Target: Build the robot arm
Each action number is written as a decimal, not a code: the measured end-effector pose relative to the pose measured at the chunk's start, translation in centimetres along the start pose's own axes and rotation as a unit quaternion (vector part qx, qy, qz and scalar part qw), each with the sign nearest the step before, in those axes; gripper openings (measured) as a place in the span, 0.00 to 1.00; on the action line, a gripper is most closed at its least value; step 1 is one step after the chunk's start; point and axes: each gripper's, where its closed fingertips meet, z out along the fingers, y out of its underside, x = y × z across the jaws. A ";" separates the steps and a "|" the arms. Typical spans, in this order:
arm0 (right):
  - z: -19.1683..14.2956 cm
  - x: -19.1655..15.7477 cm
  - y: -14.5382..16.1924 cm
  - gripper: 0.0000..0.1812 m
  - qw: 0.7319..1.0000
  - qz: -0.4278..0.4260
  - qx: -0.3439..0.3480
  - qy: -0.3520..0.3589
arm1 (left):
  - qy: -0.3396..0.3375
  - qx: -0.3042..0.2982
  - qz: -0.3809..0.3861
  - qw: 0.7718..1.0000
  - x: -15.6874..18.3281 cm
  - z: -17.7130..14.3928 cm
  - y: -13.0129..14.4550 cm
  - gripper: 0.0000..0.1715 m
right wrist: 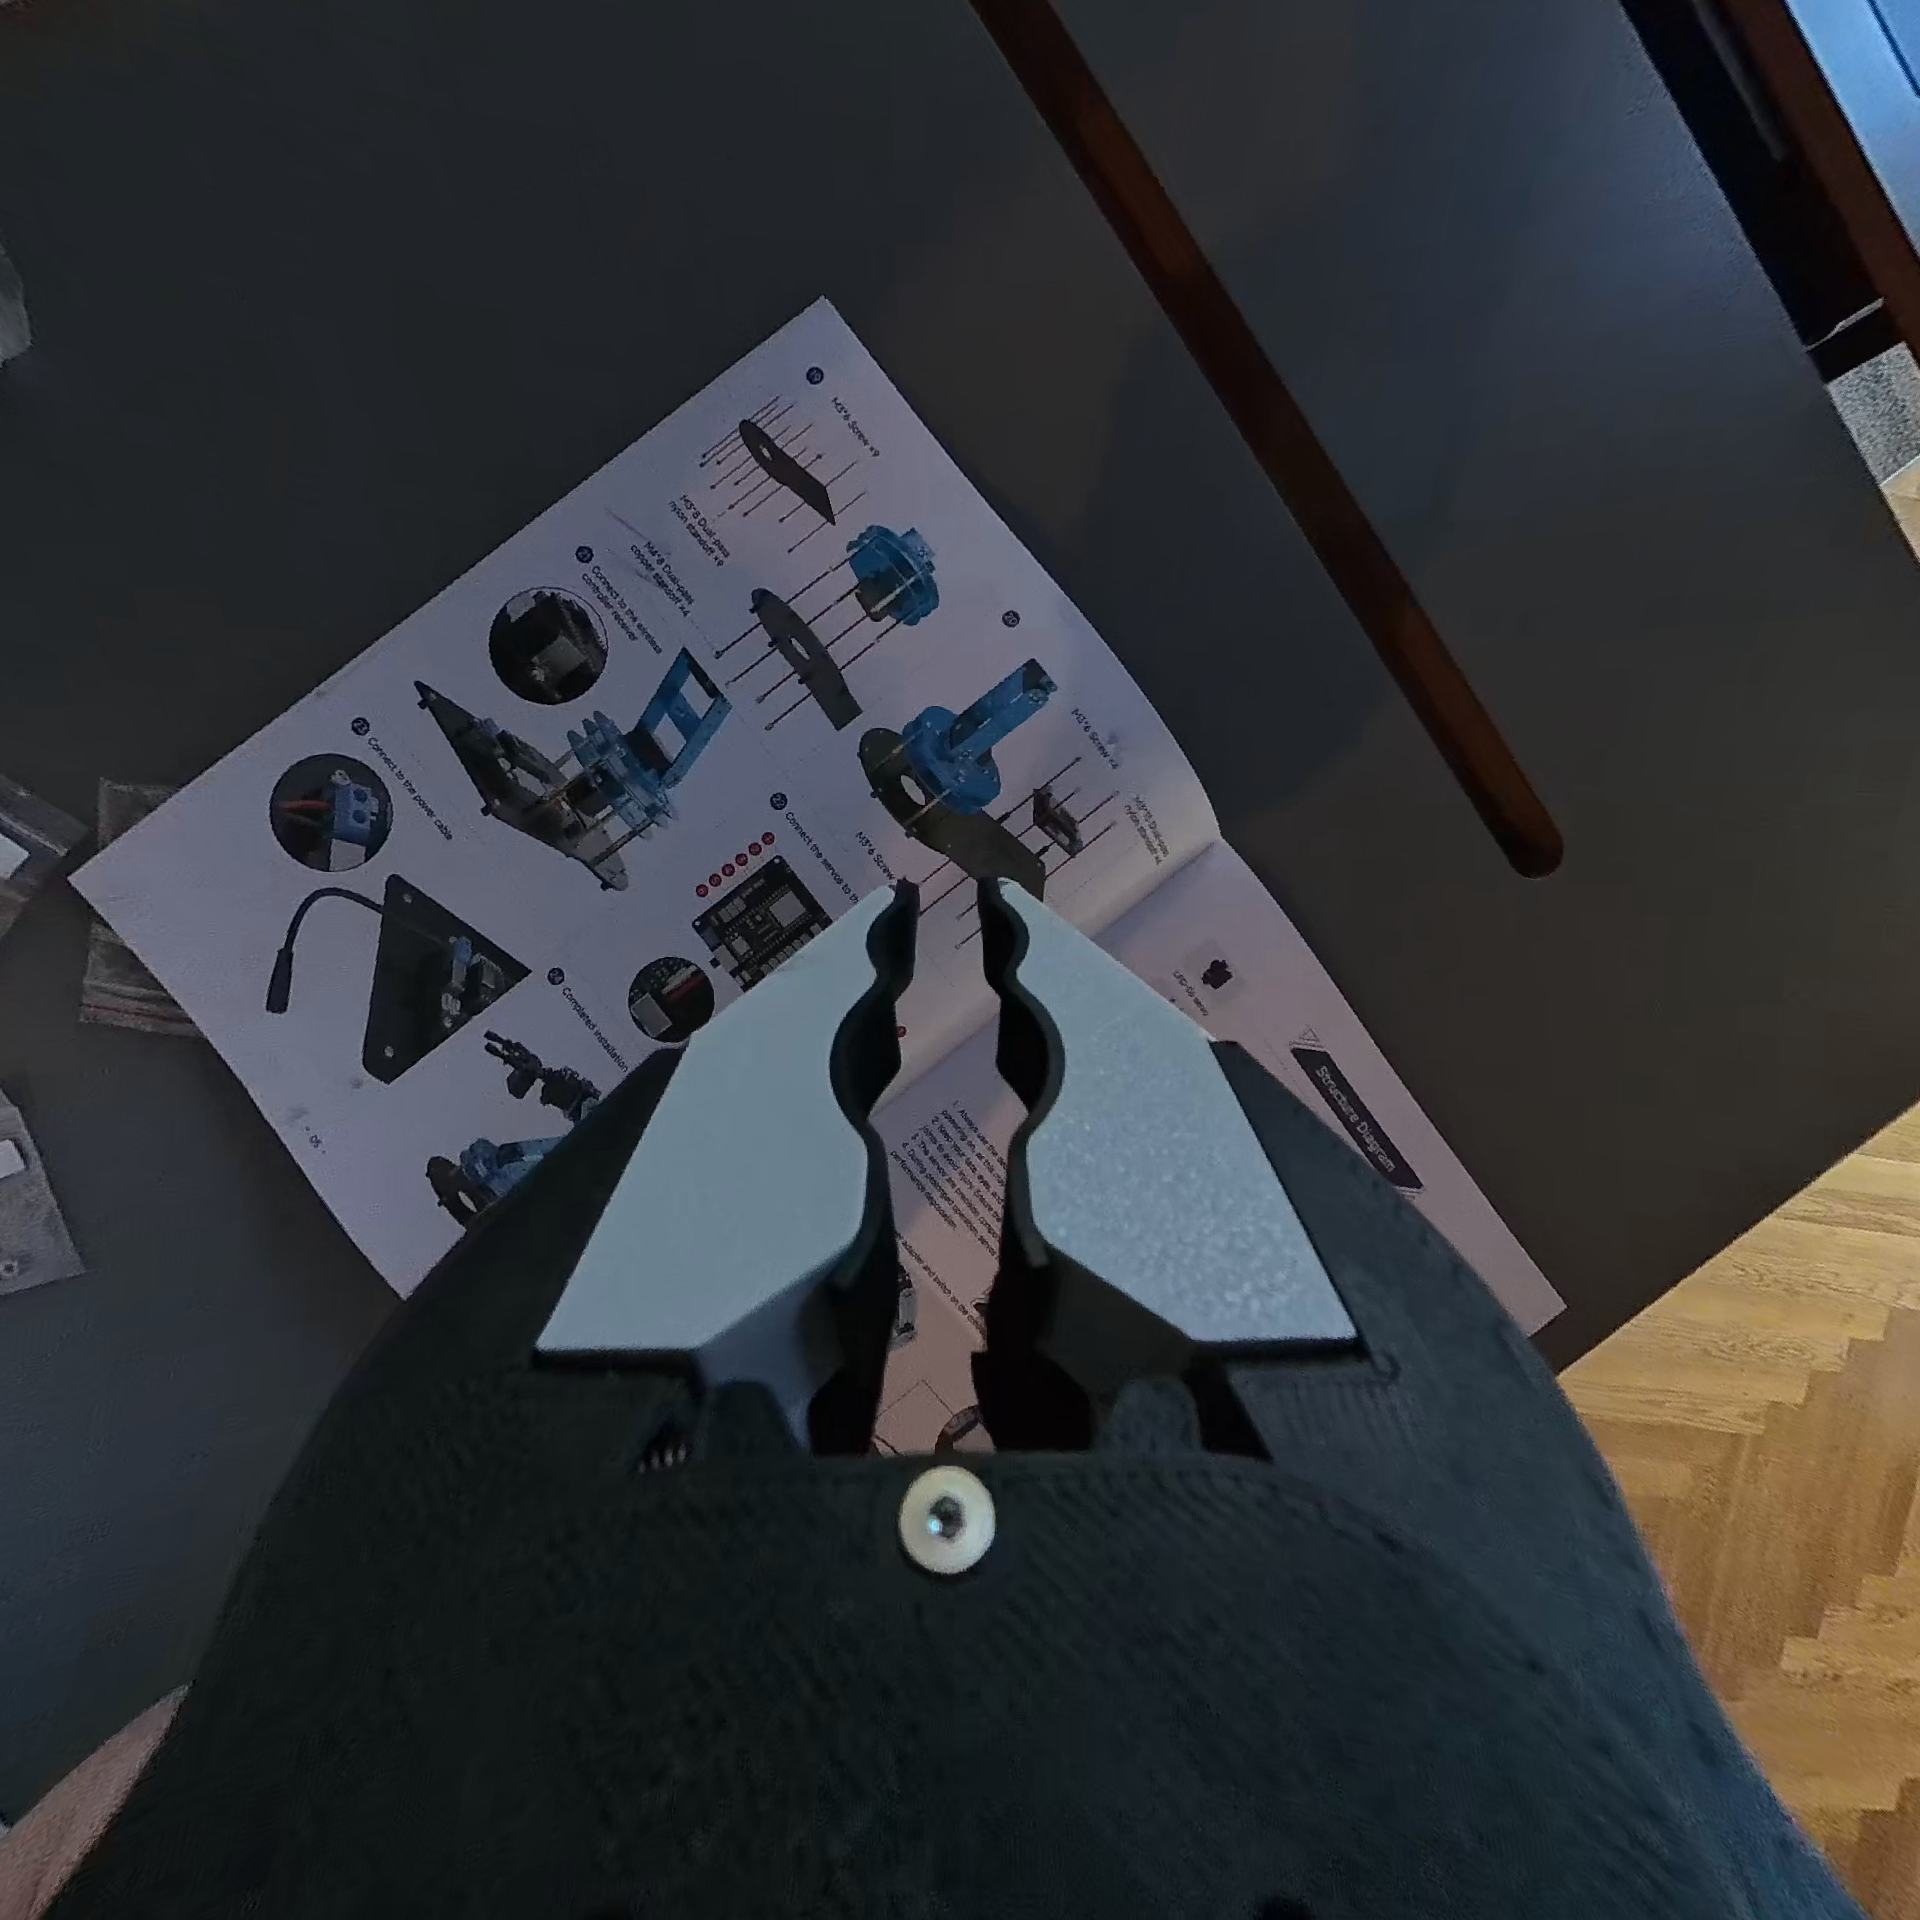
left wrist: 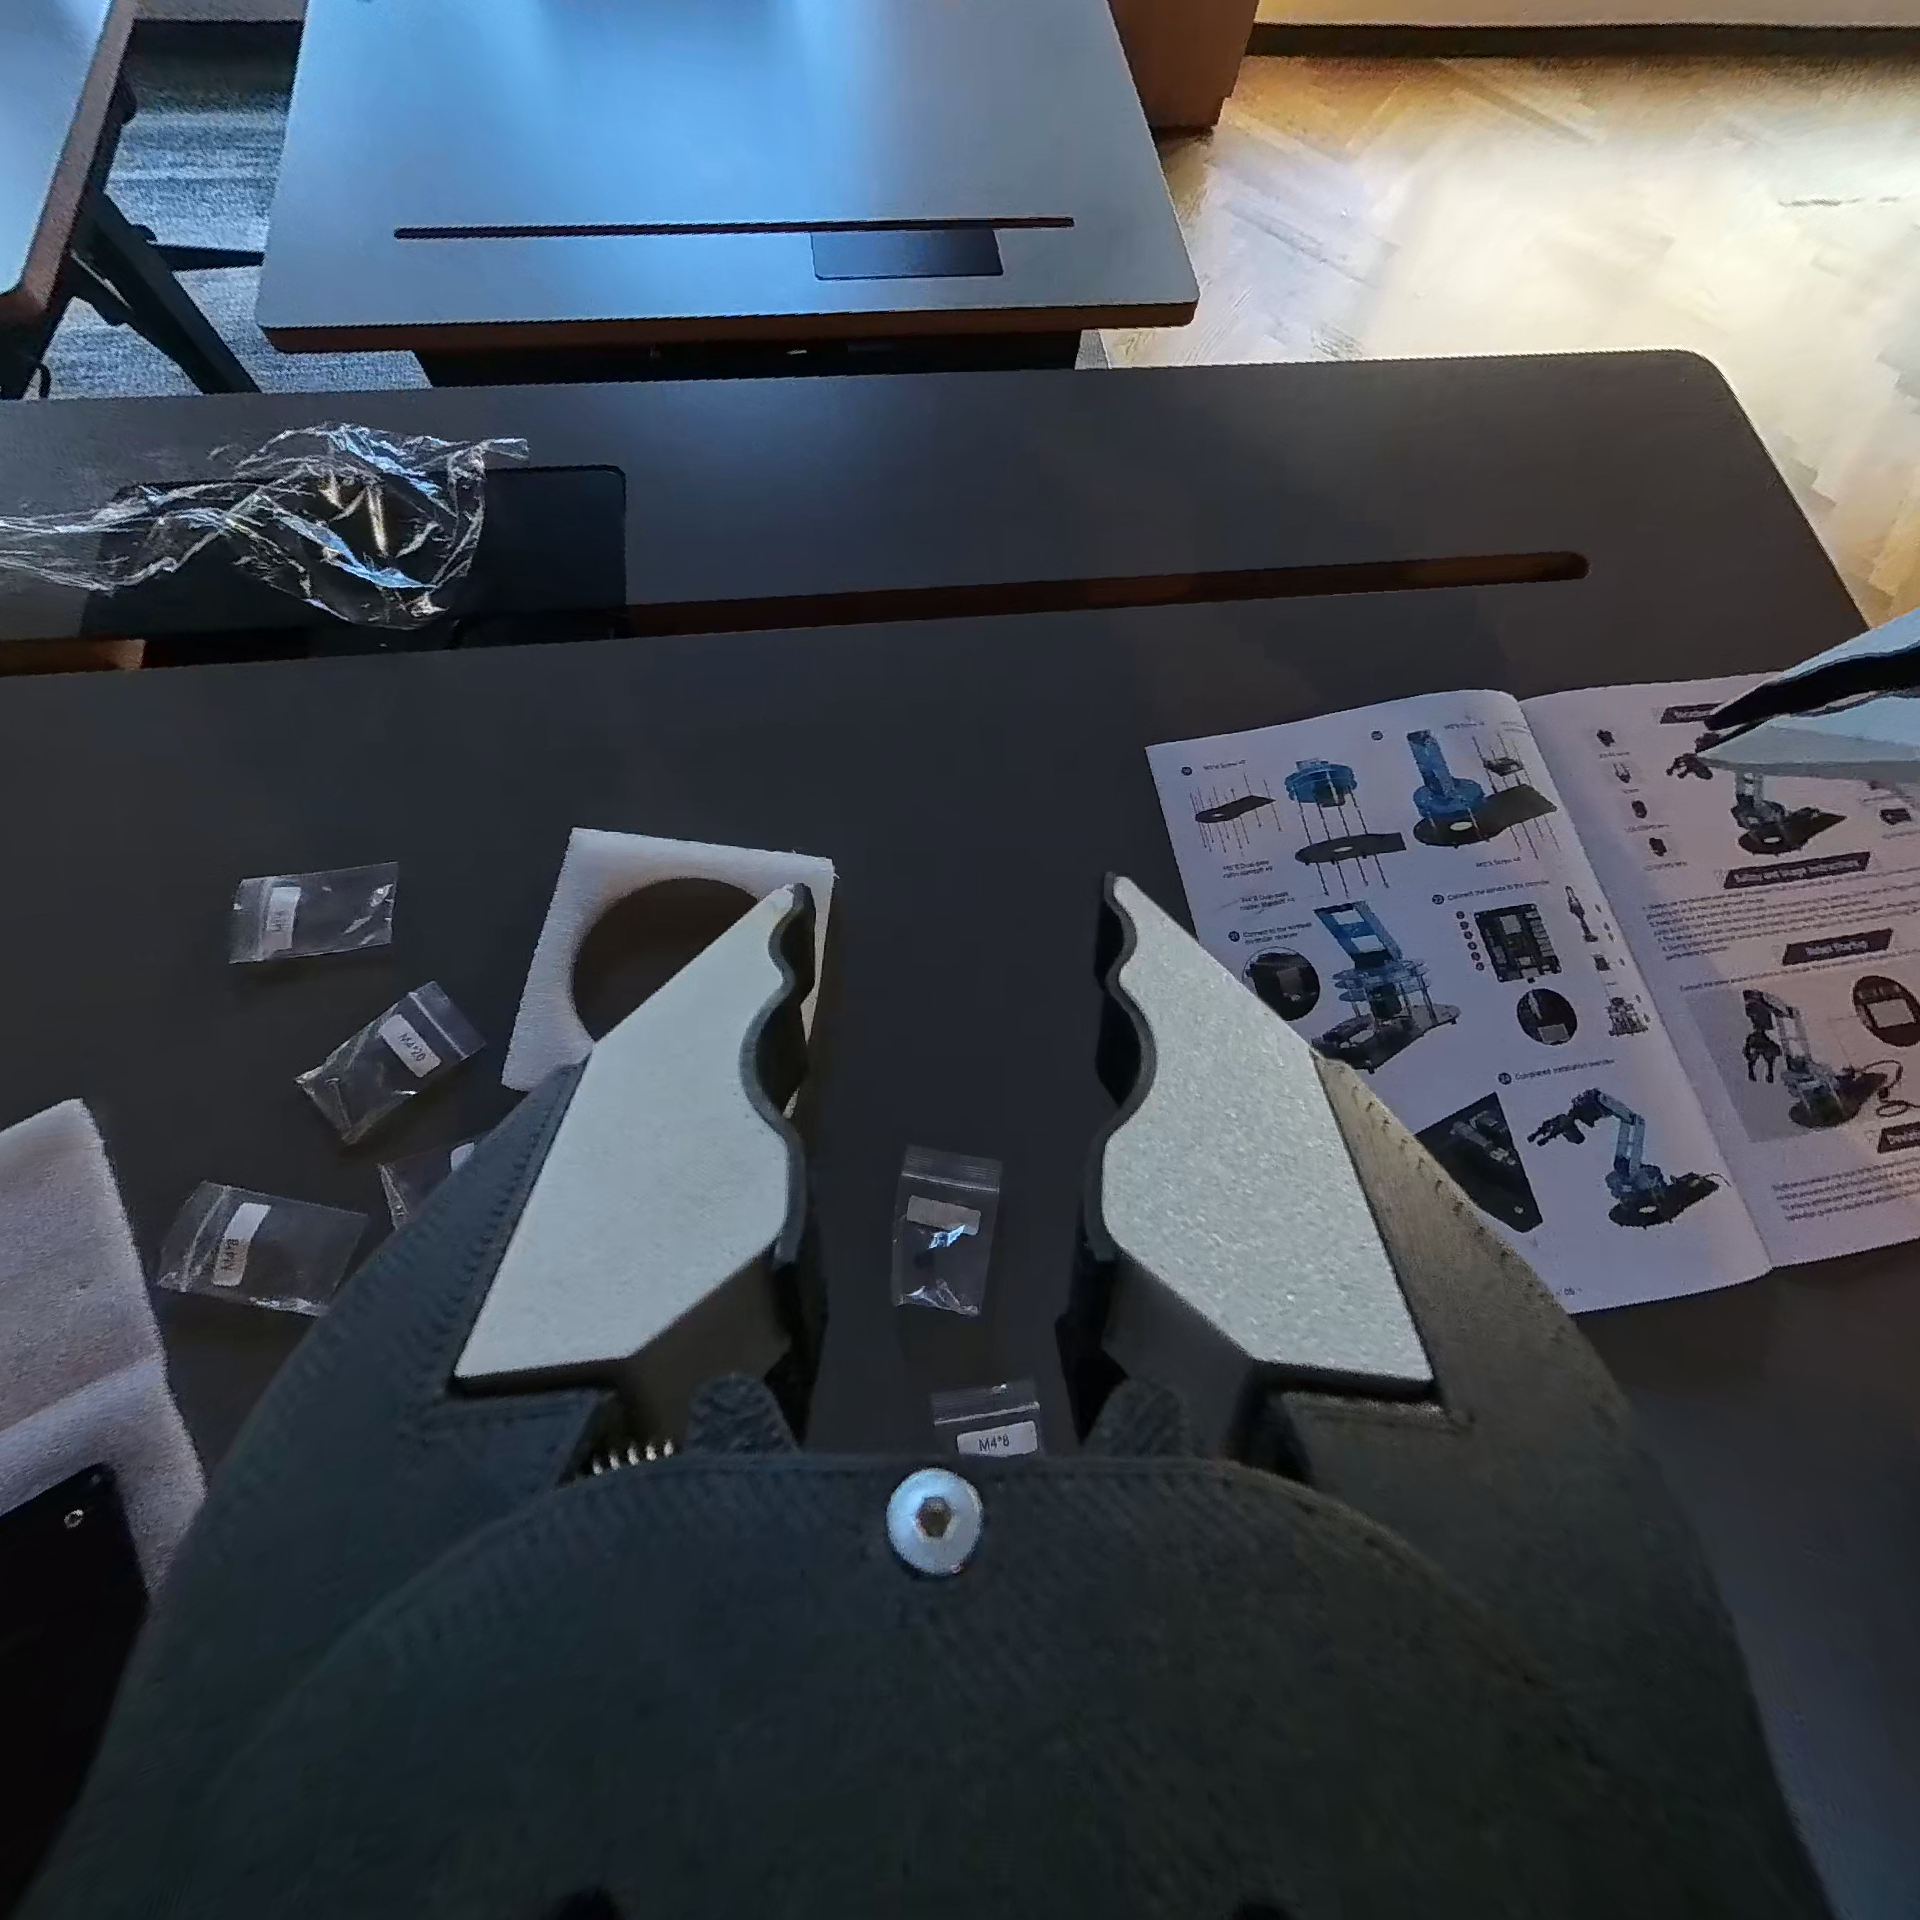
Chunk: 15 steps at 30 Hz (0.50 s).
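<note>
Left wrist view: the left tool (left wrist: 951, 899) hangs above a dark worktop (left wrist: 935, 727) with its jaws spread wide, holding nothing. A small clear bag (left wrist: 943, 1231) lies between the fingers, more small bags (left wrist: 390, 1044) to the left, and a white foam piece (left wrist: 665, 883) beyond the left finger. An open instruction booklet (left wrist: 1455, 987) lies to the right.

Right wrist view: the right tool (right wrist: 940, 883) is nearly closed, a narrow gap between its tips, empty, just above the booklet (right wrist: 623, 779).
</note>
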 end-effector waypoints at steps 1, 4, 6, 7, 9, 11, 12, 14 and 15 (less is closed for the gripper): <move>0.0 -0.1 0.0 0.06 1.000 -0.001 0.000 0.000 | -0.001 0.000 0.000 1.000 0.0 0.0 0.0 0.31; 0.1 -0.1 -0.3 0.06 1.000 -0.003 0.003 -0.001 | -0.002 0.000 0.000 1.000 0.0 -0.1 0.0 0.31; 0.0 -0.1 -0.3 0.06 1.000 -0.003 0.005 0.000 | -0.002 0.001 0.000 1.000 0.0 -0.1 0.0 0.31; 0.0 -0.1 -0.4 0.06 1.000 -0.002 0.006 0.001 | -0.003 0.002 0.000 1.000 0.0 -0.1 -0.1 0.31; -0.1 0.0 -0.4 0.06 1.000 0.000 0.009 0.003 | -0.003 0.003 0.000 1.000 -0.1 -0.1 -0.1 0.31; -0.2 0.1 -0.5 0.06 1.000 0.001 0.012 0.005 | -0.003 0.005 -0.001 1.000 -0.1 -0.2 -0.1 0.31; -0.2 0.2 -0.5 0.06 1.000 0.002 0.012 0.005 | -0.003 0.005 -0.001 1.000 -0.1 -0.2 -0.1 0.31; -0.2 0.2 -0.5 0.06 1.000 0.002 0.012 0.005 | -0.004 0.005 0.000 1.000 -0.1 -0.2 -0.2 0.31; -0.2 0.2 -0.5 0.06 1.000 0.002 0.012 0.006 | -0.004 0.005 0.000 1.000 -0.1 -0.2 -0.2 0.31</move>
